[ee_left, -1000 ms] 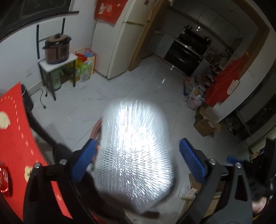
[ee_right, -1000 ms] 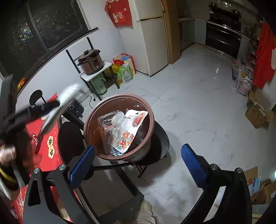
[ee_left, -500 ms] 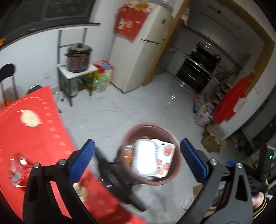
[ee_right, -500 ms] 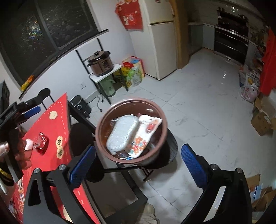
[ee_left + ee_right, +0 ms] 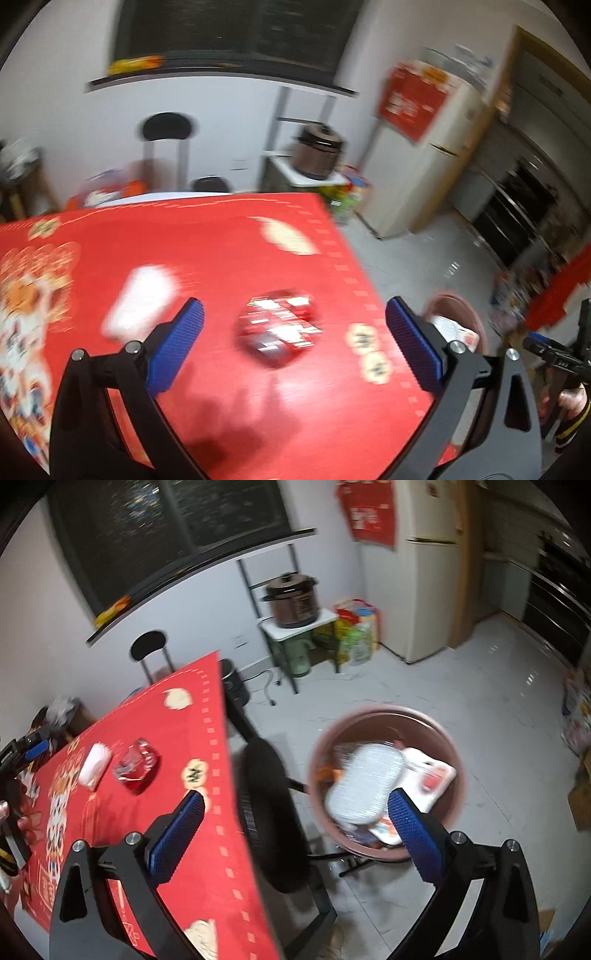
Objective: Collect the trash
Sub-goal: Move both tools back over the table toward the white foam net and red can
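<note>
the left claw [image 5: 293, 341] is spread wide and empty, aimed down at the red cloth [image 5: 221, 258]. the crumpled wrapper [image 5: 280, 326] lies straight ahead between its fingers, near the cloth's right edge, no clear long axis. the right claw [image 5: 295, 823], also released, hangs off that edge by the bin [image 5: 384, 716], farther off.

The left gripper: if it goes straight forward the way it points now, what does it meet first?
Probably the crumpled red wrapper on the red tablecloth. It lies centred between the open fingers of the left gripper. The picture is blurred, so depth is uncertain.
</note>
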